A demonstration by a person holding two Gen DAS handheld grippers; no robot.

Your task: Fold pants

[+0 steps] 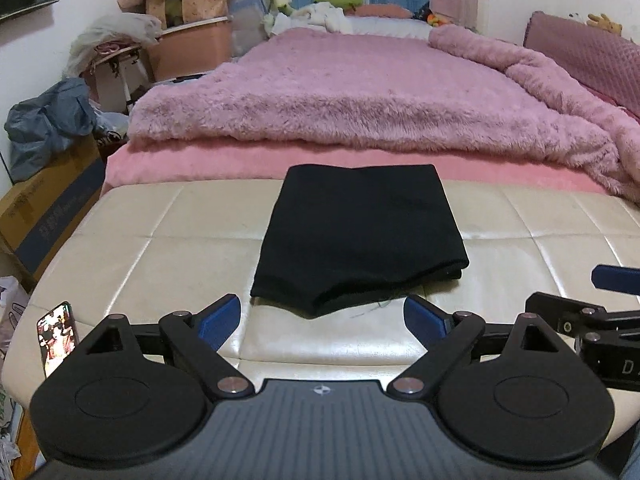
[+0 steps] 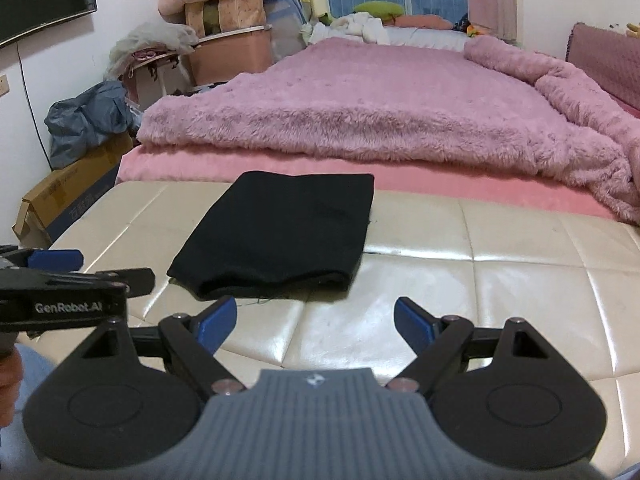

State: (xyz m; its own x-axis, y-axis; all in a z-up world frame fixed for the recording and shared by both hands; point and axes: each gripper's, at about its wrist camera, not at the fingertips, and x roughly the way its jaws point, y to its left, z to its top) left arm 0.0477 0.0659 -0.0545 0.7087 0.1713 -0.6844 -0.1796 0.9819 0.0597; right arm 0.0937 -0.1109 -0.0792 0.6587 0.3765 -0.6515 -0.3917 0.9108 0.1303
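While empty and spread wide, left gripper and right gripper near folded black pants on the cream counter, pink bed beyond.

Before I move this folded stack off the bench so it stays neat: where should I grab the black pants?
Probably by the thick near edge of the black pants, where the layers stack. Come in low from the front: left gripper at the near left corner, right gripper at the near right corner. Both are open and short of the cloth on the cream bench.
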